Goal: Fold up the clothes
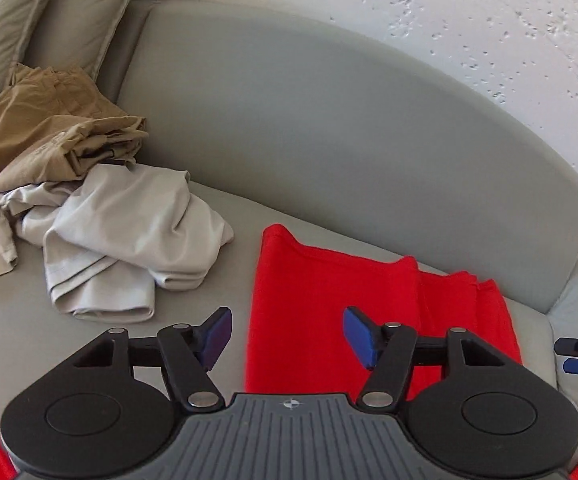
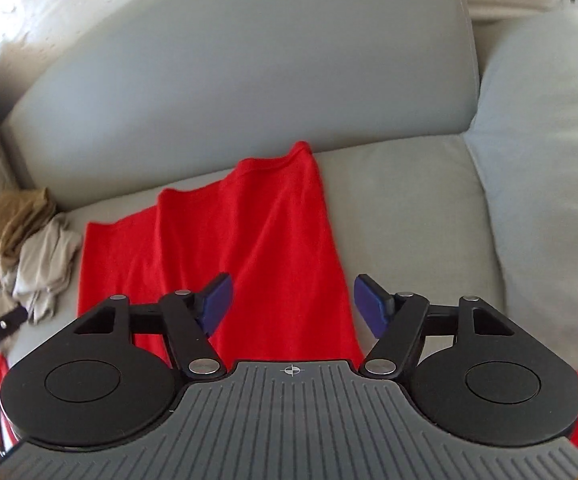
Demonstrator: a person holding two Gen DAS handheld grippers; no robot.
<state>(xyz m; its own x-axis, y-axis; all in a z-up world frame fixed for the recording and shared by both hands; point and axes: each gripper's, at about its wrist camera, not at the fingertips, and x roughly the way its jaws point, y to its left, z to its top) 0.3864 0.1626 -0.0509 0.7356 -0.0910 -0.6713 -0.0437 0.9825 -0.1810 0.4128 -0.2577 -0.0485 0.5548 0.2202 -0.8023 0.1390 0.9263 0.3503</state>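
- The left claw (image 1: 287, 334) stands apart, with nothing between its pads.
- The right claw (image 2: 292, 306) stands apart too, empty.
- The red garment (image 2: 225, 248) lies spread on the grey sofa (image 1: 329, 128) seat.
- A beige garment (image 1: 125, 236) and a tan garment (image 1: 49, 128) are heaped at far left.

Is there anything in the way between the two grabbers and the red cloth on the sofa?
Nothing visible. The red cloth lies spread on the sofa seat right under the open left gripper and open right gripper. The crumpled grey garment and tan garment sit off to the side.
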